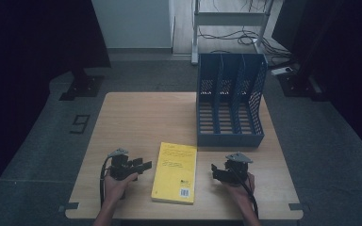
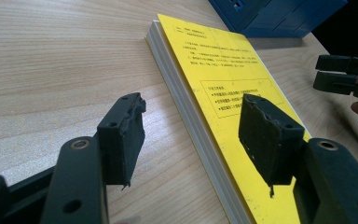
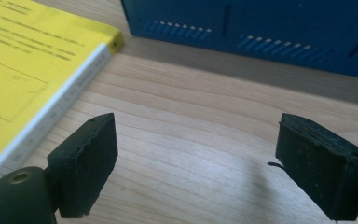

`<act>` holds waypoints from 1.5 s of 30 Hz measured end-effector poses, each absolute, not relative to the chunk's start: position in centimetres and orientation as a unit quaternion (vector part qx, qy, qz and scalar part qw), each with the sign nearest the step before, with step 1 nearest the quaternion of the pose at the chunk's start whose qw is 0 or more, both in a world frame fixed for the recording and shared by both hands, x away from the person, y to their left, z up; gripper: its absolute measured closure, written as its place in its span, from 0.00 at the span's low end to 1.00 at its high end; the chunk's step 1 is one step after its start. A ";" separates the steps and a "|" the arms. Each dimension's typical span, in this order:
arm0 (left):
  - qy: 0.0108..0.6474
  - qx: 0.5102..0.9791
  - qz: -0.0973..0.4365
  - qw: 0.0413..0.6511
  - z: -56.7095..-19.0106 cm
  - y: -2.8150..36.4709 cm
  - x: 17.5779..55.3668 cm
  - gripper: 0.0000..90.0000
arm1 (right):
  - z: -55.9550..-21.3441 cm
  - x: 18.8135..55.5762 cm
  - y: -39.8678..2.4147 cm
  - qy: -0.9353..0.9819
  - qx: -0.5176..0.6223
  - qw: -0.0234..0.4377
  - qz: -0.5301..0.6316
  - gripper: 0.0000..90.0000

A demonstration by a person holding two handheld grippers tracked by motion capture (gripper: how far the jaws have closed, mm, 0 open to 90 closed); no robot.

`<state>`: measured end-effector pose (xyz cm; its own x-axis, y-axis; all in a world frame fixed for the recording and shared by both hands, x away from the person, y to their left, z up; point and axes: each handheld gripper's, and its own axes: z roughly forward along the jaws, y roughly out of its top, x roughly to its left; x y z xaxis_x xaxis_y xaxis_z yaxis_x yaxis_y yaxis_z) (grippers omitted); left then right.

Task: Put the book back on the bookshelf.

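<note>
A yellow book [image 1: 175,172] lies flat near the table's front edge, between my two hands. My left gripper [image 1: 144,165] sits just left of it, open, its jaws pointing at the book's left edge. In the left gripper view the book [image 2: 223,79] runs between the two pads [image 2: 123,135], which stand apart from it. My right gripper [image 1: 214,170] is to the book's right, open with nothing between its jaws. The right gripper view has the book [image 3: 23,79] at its left and bare wood between the fingertips [image 3: 326,163]. The right gripper [image 2: 349,74] appears far off in the left gripper view.
A blue three-slot file rack [image 1: 230,101] stands at the back right of the wooden table [image 1: 141,117], and its wall [image 3: 261,32] is close ahead in the right gripper view. Beyond the table are a grey floor, a white stand and cables.
</note>
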<state>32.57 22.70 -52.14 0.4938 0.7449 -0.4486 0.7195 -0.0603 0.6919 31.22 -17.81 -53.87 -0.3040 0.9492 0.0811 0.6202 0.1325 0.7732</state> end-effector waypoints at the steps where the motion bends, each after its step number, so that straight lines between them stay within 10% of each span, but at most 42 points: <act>1: 0.503 0.728 0.013 0.466 -52.1 22.7 32.6 0.44 | -53.8 31.2 -17.7 0.718 0.545 0.222 0.372 0.14; 45: 0.504 0.719 0.012 0.479 -51.6 22.8 32.3 0.41 | -53.2 31.8 -8.9 0.756 0.483 0.163 0.411 0.14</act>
